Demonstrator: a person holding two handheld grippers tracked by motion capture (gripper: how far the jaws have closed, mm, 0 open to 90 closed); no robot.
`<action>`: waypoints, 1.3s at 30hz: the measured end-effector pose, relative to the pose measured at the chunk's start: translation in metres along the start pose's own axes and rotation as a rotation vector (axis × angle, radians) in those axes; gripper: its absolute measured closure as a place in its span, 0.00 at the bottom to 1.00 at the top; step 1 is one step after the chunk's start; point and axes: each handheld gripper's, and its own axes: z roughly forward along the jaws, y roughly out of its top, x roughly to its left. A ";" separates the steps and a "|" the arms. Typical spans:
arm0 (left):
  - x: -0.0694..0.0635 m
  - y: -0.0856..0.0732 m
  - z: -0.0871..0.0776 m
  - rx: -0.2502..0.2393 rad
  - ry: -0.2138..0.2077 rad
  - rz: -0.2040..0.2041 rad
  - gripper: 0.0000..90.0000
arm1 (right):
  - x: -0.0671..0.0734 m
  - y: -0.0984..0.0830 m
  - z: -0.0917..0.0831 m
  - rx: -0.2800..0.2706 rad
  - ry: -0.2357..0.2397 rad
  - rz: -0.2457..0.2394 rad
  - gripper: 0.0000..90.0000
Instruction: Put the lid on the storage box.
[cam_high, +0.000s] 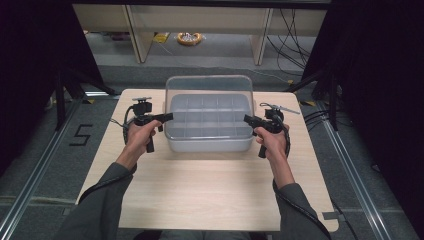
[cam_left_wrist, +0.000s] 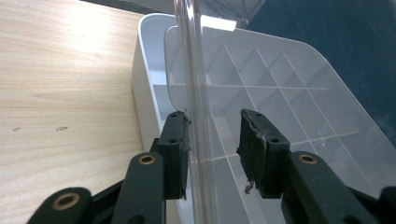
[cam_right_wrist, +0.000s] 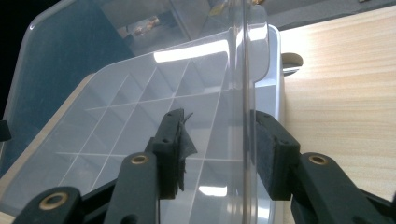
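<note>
A white box (cam_high: 210, 145) with several compartments stands on the far half of the wooden table (cam_high: 200, 190). Its clear lid (cam_high: 210, 85) is raised at a tilt over it. My left gripper (cam_high: 170, 117) is at the lid's left side and my right gripper (cam_high: 246, 118) at its right side. In the left gripper view the jaws (cam_left_wrist: 214, 114) straddle the lid's edge (cam_left_wrist: 195, 70); one pad touches it and the other stands apart. In the right gripper view the jaws (cam_right_wrist: 217, 114) also straddle the lid's edge (cam_right_wrist: 247, 56), with a gap on the inner side.
The near half of the table is bare wood. Black curtains stand at both sides. Beyond the table's far edge are shelf legs, cables and a yellow roll (cam_high: 189, 38) on the floor. The number 5 (cam_high: 82, 135) is marked on the floor at the left.
</note>
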 end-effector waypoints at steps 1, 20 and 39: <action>0.000 0.000 0.002 0.003 0.005 -0.001 0.69 | -0.001 0.000 0.001 0.000 -0.003 -0.003 0.64; 0.010 -0.012 0.017 0.016 0.003 -0.031 0.65 | -0.012 -0.011 0.016 0.004 -0.028 0.014 0.63; 0.005 -0.013 0.019 0.002 0.035 0.013 0.60 | -0.017 -0.011 0.019 -0.019 -0.028 -0.047 0.64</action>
